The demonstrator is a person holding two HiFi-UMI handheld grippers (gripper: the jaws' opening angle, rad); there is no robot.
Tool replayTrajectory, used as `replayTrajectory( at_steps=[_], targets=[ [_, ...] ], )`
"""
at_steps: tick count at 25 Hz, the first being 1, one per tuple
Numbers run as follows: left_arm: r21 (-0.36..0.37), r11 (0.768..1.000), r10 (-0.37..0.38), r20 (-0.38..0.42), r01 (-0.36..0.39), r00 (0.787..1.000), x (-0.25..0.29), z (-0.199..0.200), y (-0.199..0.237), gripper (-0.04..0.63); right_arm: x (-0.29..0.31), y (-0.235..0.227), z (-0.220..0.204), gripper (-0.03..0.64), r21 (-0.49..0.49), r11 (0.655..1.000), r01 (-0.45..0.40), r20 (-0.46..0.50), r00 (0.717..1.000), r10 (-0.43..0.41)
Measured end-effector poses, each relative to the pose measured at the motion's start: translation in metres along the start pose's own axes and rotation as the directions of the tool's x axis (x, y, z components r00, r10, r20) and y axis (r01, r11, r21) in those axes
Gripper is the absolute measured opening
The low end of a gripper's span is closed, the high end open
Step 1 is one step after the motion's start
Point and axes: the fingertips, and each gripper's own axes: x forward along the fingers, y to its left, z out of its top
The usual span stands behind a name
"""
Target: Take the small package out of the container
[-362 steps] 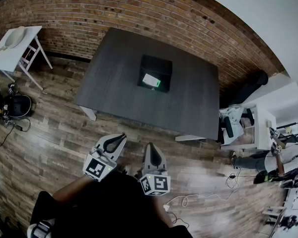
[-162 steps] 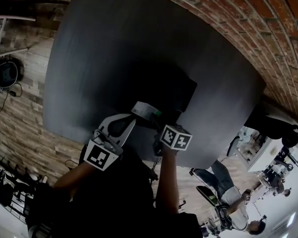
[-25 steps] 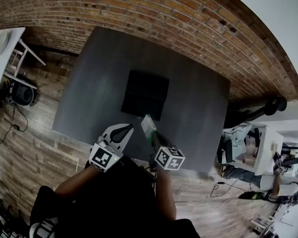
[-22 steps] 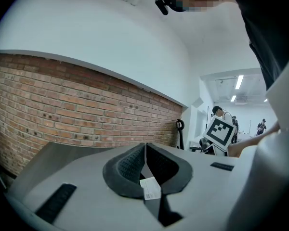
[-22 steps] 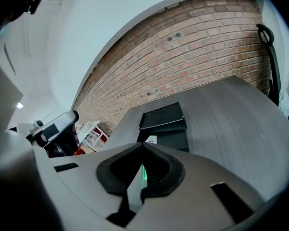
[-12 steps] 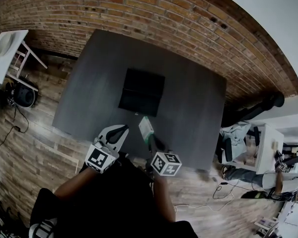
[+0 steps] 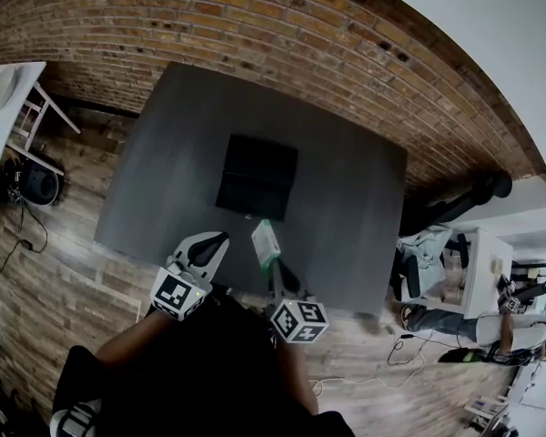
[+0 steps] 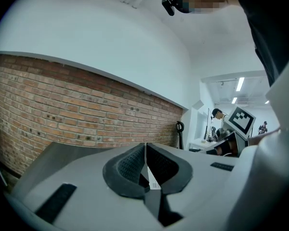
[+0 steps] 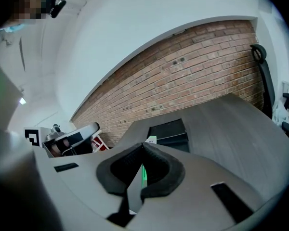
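The black container (image 7: 257,176) stands in the middle of the dark grey table (image 7: 164,171); no package shows in it. My right gripper (image 7: 275,267) is shut on the small white and green package (image 7: 265,241) and holds it up over the table's near edge, short of the container. In the right gripper view a green sliver of the package (image 9: 142,173) sits between the closed pads, with the container (image 9: 169,129) beyond. My left gripper (image 7: 217,241) hovers beside it on the left, jaws together (image 8: 145,150). A thin white printed slip shows in the gap behind its pads; what it is I cannot tell.
A brick wall (image 7: 282,25) runs behind the table. A small white side table (image 7: 5,94) and a dark bag (image 7: 36,185) stand on the wood floor at left. A cluttered white desk (image 7: 460,262) and a person (image 7: 519,303) are at right.
The right gripper has drawn back from the container toward the table's near edge, lifting the package with it. The left gripper has shifted slightly the same way.
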Motion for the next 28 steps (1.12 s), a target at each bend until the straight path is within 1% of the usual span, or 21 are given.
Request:
replayTrajectory(
  at_steps=[4,7,10,13,17,20,28],
  targets=[
    [-0.004,1.0,0.008,-0.002,-0.008,1.0,-0.005,0.002,0.013,0.041,0.001,0.014,0.005,0.026,-0.021,1.0,0.001,0.024,1.0,0.0],
    [-0.021,1.0,0.004,-0.015,-0.004,1.0,-0.007,-0.006,0.018,0.041,0.005,0.021,0.007,0.026,-0.023,1.0,0.0,0.033,0.999,0.001],
    [-0.017,1.0,-0.004,-0.02,0.004,1.0,-0.009,-0.008,0.023,0.041,0.008,0.028,0.007,0.026,-0.03,1.0,-0.007,0.036,0.999,0.008],
    [-0.018,1.0,-0.011,-0.012,0.01,1.0,-0.008,-0.007,0.028,0.041,0.01,0.034,0.007,0.026,-0.041,0.999,-0.012,0.038,0.999,0.013],
    [-0.021,1.0,-0.013,0.019,0.013,1.0,-0.008,0.001,0.032,0.041,0.011,0.04,0.011,0.026,-0.051,0.999,-0.014,0.043,0.999,0.016],
    [-0.031,0.999,-0.021,0.017,0.022,1.0,-0.008,-0.002,0.034,0.041,0.012,0.043,0.009,0.026,-0.055,0.998,-0.012,0.04,0.999,0.014],
    [-0.022,0.999,-0.042,0.015,0.042,0.999,-0.009,-0.002,0.033,0.041,0.01,0.047,0.006,0.026,-0.055,0.998,0.002,0.048,0.999,0.001]
  ],
)
